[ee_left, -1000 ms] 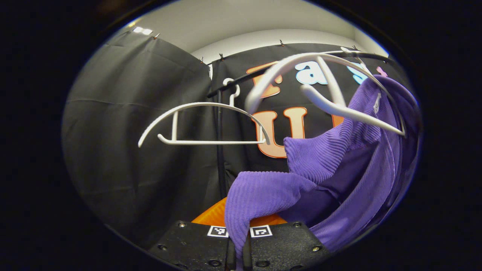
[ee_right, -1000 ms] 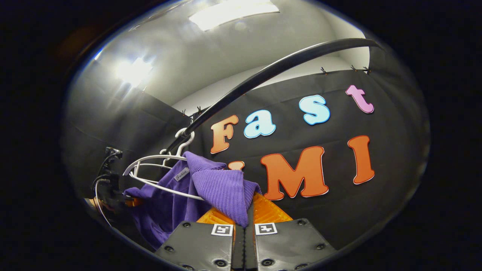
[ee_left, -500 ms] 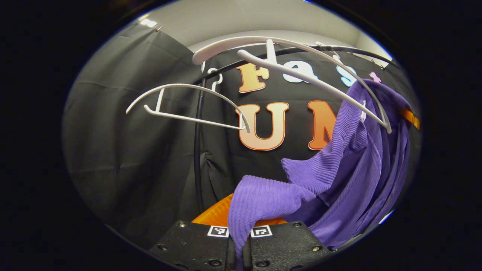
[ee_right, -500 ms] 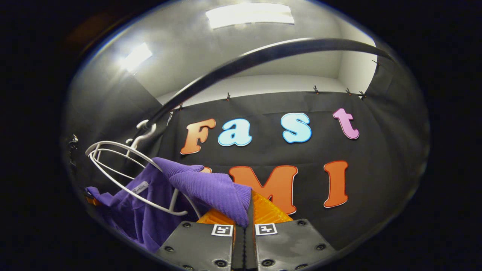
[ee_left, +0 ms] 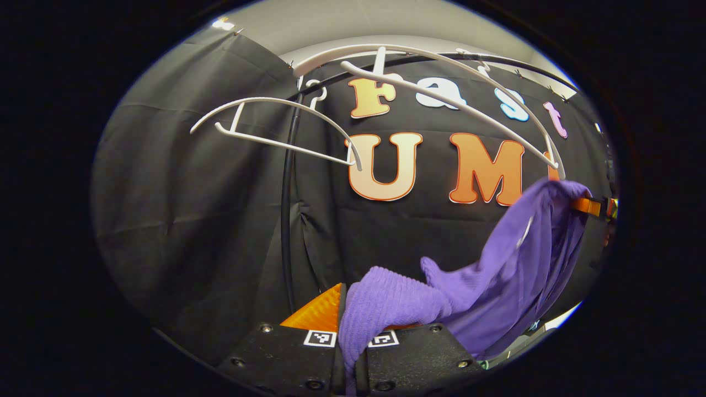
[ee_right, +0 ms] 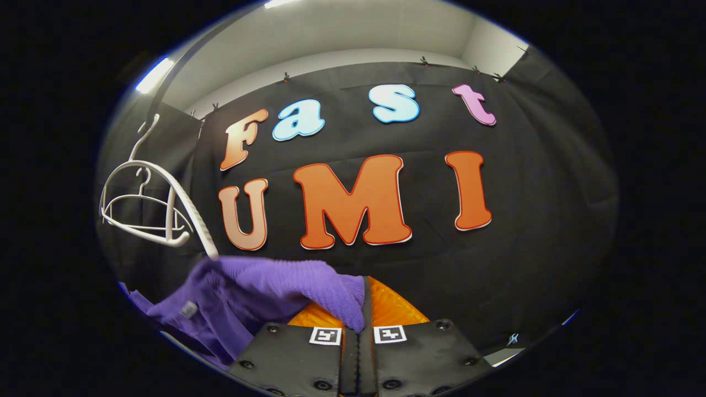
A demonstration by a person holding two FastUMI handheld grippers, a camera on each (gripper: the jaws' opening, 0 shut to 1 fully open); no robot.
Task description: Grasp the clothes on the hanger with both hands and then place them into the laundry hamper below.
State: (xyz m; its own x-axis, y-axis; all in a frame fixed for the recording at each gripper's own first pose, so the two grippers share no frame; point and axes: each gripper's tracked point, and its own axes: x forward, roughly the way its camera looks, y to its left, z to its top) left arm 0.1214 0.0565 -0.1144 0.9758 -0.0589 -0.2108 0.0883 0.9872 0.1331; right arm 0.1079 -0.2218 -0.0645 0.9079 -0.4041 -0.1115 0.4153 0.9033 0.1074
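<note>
purple ribbed garment (ee_left: pixel 496 275) | clear of white hangers (ee_left: pixel 441 99) | draped, sagging

The purple top (ee_left: pixel 513 259) is off the near hanger (ee_left: pixel 441 99) now. A second ago its collar was draped over the hanger's right arm, now it hangs below that tip, stretched between both grippers. In the right gripper view the top (ee_right: pixel 259 292) sits lower and flatter, clear of the hangers (ee_right: pixel 149 204), and the rail has slid to the upper left.
</note>
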